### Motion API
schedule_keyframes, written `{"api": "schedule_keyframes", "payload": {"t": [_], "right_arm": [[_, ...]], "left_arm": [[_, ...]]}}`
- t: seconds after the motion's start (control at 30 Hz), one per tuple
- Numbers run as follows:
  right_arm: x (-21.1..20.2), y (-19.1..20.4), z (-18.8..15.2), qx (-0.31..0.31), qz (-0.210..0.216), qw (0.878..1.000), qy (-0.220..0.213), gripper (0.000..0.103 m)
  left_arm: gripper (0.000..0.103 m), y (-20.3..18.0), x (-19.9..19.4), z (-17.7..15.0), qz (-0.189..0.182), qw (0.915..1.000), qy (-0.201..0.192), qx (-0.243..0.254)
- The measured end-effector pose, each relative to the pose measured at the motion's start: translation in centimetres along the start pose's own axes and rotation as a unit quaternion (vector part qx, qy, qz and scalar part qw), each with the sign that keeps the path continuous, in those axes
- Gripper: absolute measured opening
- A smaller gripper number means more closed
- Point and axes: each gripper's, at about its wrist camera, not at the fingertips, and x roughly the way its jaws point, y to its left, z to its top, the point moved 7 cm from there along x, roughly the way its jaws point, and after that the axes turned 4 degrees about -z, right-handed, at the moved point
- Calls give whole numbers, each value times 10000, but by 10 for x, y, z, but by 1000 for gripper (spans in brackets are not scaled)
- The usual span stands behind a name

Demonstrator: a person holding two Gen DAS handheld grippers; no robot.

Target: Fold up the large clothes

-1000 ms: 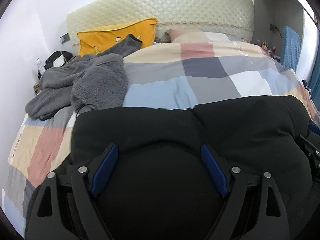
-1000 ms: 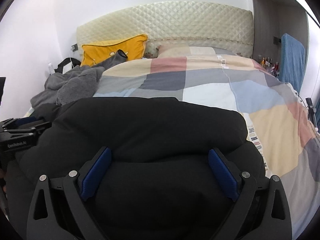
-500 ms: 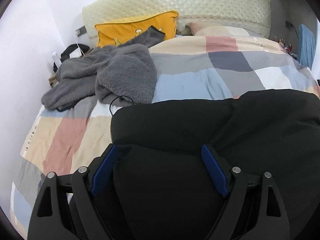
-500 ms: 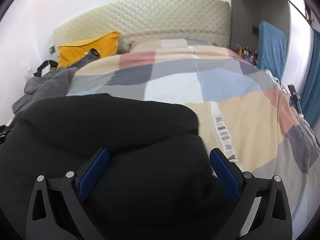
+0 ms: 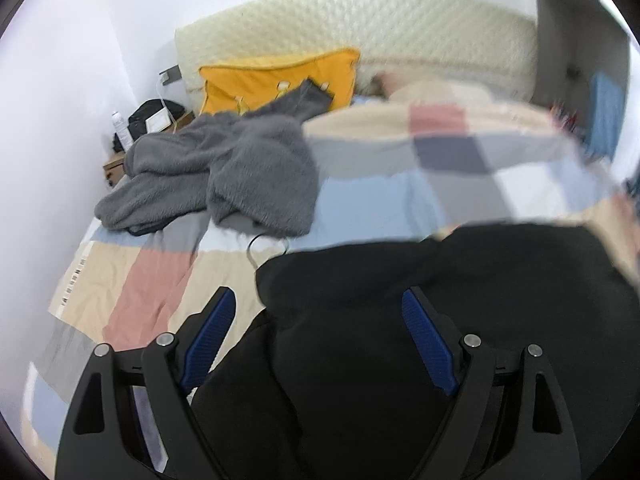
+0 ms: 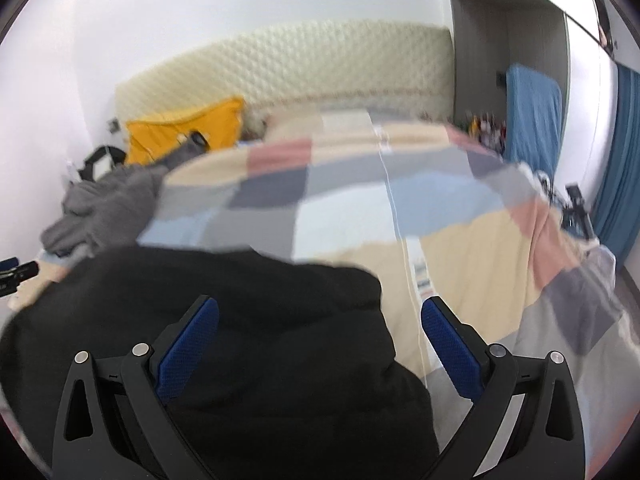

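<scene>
A large black garment (image 5: 420, 320) lies bunched on the checked bedspread (image 5: 380, 184). My left gripper (image 5: 316, 336) is open over the garment's left edge, its blue pads (image 5: 426, 340) wide apart and holding nothing. In the right wrist view the same black garment (image 6: 240, 328) fills the lower left. My right gripper (image 6: 320, 344) is open over the garment's right edge, with bedspread (image 6: 460, 248) under its right finger. Both views are blurred by motion.
A grey fleece garment (image 5: 224, 172) lies heaped at the bed's left side, also in the right wrist view (image 6: 104, 208). A yellow pillow (image 5: 276, 80) leans on the cream headboard (image 5: 360, 28). A blue towel (image 6: 532, 116) hangs at the right. A thin cable (image 5: 260, 244) lies by the fleece.
Both grippers have swung apart, the left toward the garment's left edge and the right toward its right edge. More bedspread shows beside each. Both stay open.
</scene>
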Motion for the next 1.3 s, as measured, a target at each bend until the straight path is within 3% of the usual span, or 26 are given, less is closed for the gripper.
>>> {"api": "schedule_keyframes", "payload": {"t": [0.13, 0.33, 0.67, 1.0, 1.13, 1.3], "right_arm": [[-74, 14, 33, 3, 160, 9982, -582, 102], [-185, 28, 70, -13, 316, 9897, -1395, 102], [-314, 66, 65, -187, 783, 9747, -2087, 102], [-369, 90, 25, -251, 871, 9648, -2468, 103], [-371, 87, 10, -147, 946, 9656, -2418, 103], [-368, 80, -8, 3, 822, 9704, -2272, 103]], "left_arm": [[86, -6, -67, 22, -495, 9974, -426, -288], [86, -24, -171, 45, -1002, 9905, -937, -102], [87, -38, -287, 25, -1501, 9781, -1442, 94], [92, -36, -352, -13, -1502, 9712, -1844, 168], [103, -38, -357, -25, -1399, 9708, -1935, 213], [103, -42, -350, -40, -1420, 9723, -1850, 184]]}}
